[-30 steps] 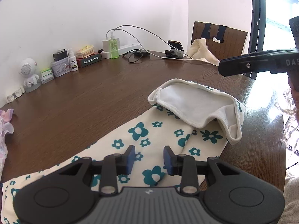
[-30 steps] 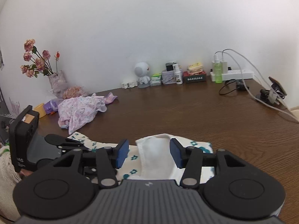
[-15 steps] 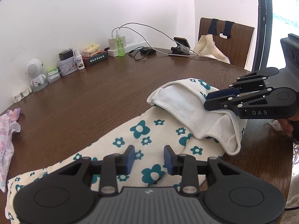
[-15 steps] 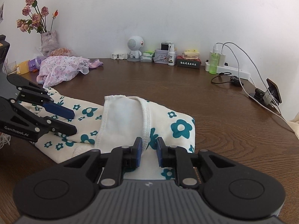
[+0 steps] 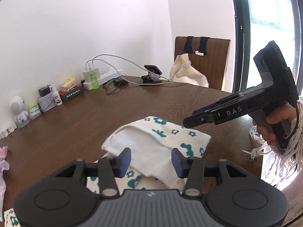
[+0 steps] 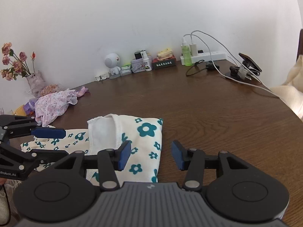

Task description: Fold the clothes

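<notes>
A cream garment with teal flowers (image 6: 145, 132) lies on the brown table (image 6: 208, 113), its right end folded over so a white inner layer (image 5: 144, 145) shows. My right gripper (image 6: 151, 156) hovers open just above the garment's near right edge, holding nothing. In the left wrist view that gripper (image 5: 191, 120) hangs above the fold, held by a hand (image 5: 272, 117). My left gripper (image 5: 151, 160) is open over the white layer, with nothing between its fingers. It shows at the left of the right wrist view (image 6: 50, 142), above the flat part of the garment.
A pink floral garment (image 6: 55, 106) and a vase of dried flowers (image 6: 36, 79) sit at the far left. Small boxes, a round white figure (image 6: 112, 62), a power strip (image 6: 210, 55) with cables and a phone on a stand (image 6: 250, 62) line the wall. A chair with cream cloth (image 5: 189, 73) stands beyond the table edge.
My right gripper went from nearly shut at the garment's edge to open, and lifted away. My left gripper opened wider and moved toward the folded end. The floral end now lies flatter.
</notes>
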